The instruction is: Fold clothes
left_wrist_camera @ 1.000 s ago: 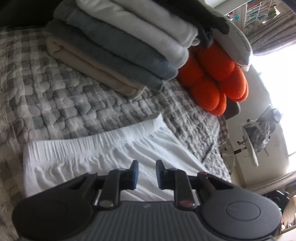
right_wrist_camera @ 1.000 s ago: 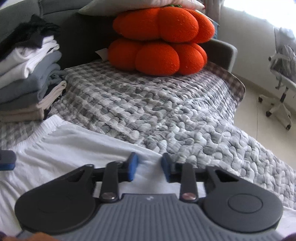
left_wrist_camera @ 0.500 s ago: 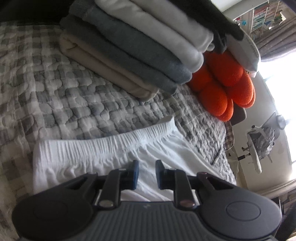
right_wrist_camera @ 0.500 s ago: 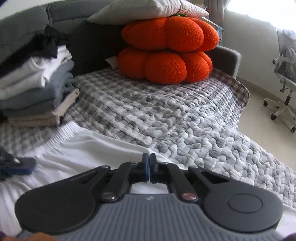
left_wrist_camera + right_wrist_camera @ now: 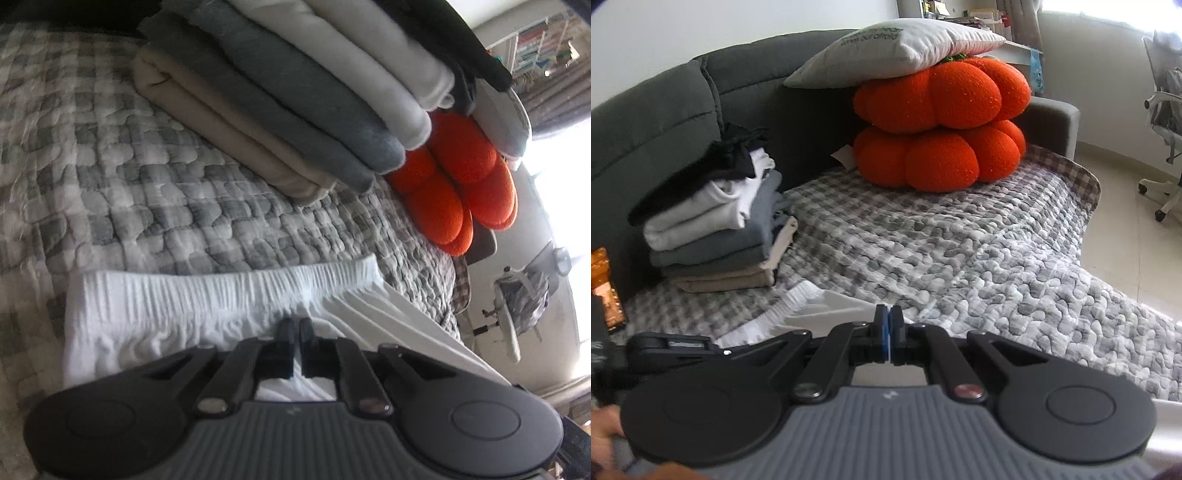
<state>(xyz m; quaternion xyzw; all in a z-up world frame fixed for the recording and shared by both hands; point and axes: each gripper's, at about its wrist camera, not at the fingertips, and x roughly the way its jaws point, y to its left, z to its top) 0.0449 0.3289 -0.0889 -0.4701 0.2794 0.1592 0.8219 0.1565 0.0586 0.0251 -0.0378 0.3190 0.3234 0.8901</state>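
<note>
The white garment is thin matt cloth with a ribbed, gathered waistband, lying on a puckered, quilted grey-check blanket. Behind the blanket, the folded stack looks like soft, smooth jersey, and the orange cushions beside it are nubbly knit. Both grippers are matt black plastic with ridged grey bodies.

- Daylight floods in from a blown-out window at the right edge of both views.
- The grey checked quilt is evenly lit, with soft shadows.
- Fisheye bending curves the edges; the left view is slightly blurred.
</note>
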